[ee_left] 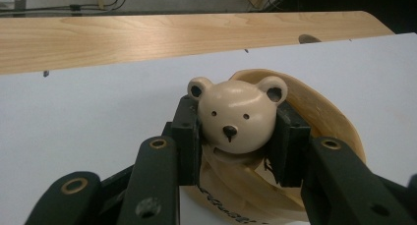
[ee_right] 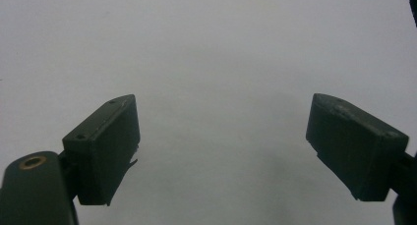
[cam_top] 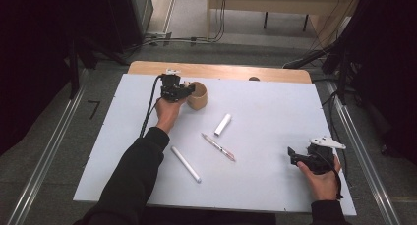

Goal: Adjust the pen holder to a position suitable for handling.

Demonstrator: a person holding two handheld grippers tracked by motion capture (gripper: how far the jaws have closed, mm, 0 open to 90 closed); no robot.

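Observation:
A tan cup-shaped wooden holder (cam_top: 198, 95) stands at the far left of the white sheet, and a cream bear head (ee_left: 237, 115) sticks out from its side (ee_left: 314, 112). My left gripper (cam_top: 185, 90) is shut on that bear head, one black pad (ee_left: 188, 131) pressed on each side. A short white tube (cam_top: 223, 125), a thin pen (cam_top: 218, 147) and a longer white stick (cam_top: 185, 163) lie on the sheet in the middle. Near the front right, my right gripper (cam_top: 293, 156) rests open, jaws wide apart over bare white sheet (ee_right: 216, 63).
The white sheet (cam_top: 275, 107) covers a wooden table whose far strip (cam_top: 221, 70) stays bare, with a small hole (cam_top: 254, 78) in it. Cables run on the floor beyond. Metal rails (cam_top: 44, 161) flank both sides of the table.

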